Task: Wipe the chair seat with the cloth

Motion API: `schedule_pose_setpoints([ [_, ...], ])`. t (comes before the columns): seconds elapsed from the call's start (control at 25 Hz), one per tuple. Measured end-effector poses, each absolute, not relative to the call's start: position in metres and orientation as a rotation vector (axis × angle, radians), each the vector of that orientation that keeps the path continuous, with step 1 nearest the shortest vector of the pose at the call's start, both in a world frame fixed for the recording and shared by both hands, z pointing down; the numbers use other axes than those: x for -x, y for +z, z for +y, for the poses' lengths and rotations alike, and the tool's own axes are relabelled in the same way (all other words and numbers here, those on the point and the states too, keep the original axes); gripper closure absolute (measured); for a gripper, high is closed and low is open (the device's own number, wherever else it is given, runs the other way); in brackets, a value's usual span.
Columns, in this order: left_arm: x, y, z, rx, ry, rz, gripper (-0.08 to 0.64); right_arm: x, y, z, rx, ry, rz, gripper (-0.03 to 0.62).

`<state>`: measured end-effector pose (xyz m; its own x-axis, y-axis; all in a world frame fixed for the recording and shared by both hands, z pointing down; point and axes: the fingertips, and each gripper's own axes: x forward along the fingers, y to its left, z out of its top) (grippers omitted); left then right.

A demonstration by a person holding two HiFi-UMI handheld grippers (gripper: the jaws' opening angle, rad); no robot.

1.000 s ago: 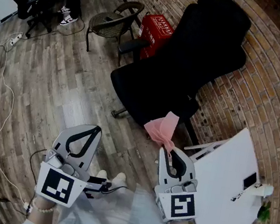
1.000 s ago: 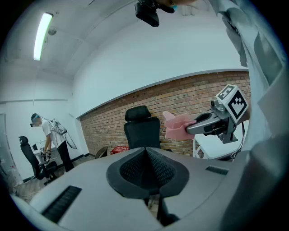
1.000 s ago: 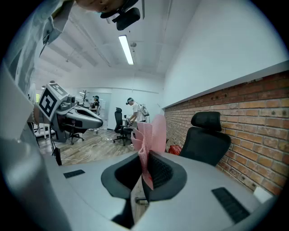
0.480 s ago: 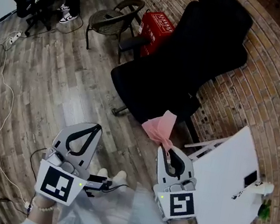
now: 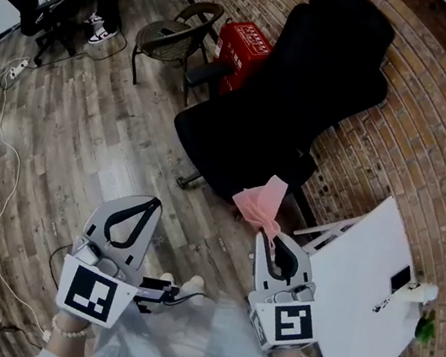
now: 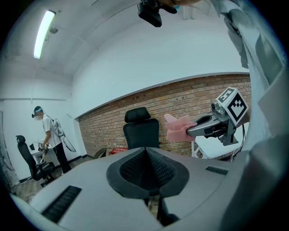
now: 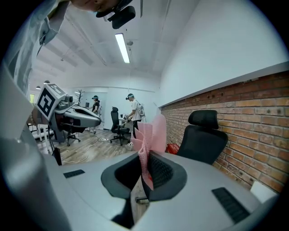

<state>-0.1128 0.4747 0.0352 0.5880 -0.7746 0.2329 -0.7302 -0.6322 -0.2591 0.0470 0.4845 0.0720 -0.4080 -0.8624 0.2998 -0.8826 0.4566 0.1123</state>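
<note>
The right tool (image 5: 271, 237) is pinching a pink cloth (image 5: 259, 204) beside the black office chair (image 5: 294, 92); the left tool (image 5: 152, 205) is hovering, jaws pressed together.

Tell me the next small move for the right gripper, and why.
Probably carry the right gripper forward and down until the pink cloth meets the chair seat. Its jaws are shut on the cloth, and in the right gripper view the seat lies ahead, apart from the cloth, so no wiping contact seems made yet.
</note>
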Motion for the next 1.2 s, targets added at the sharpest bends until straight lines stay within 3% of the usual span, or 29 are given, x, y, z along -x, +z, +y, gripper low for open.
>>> schedule_pose_setpoints([
  [0.76,0.149,0.027,0.477,2.641,-0.451,1.262,0.541,-0.022,0.061,0.489,-1.564,0.026,-2.370,0.535],
  [1.2,0.142,0.028,0.427,2.604,-0.453,1.305,0.541,-0.038,0.066,0.425,-1.562,-0.005,-2.393,0.535],
])
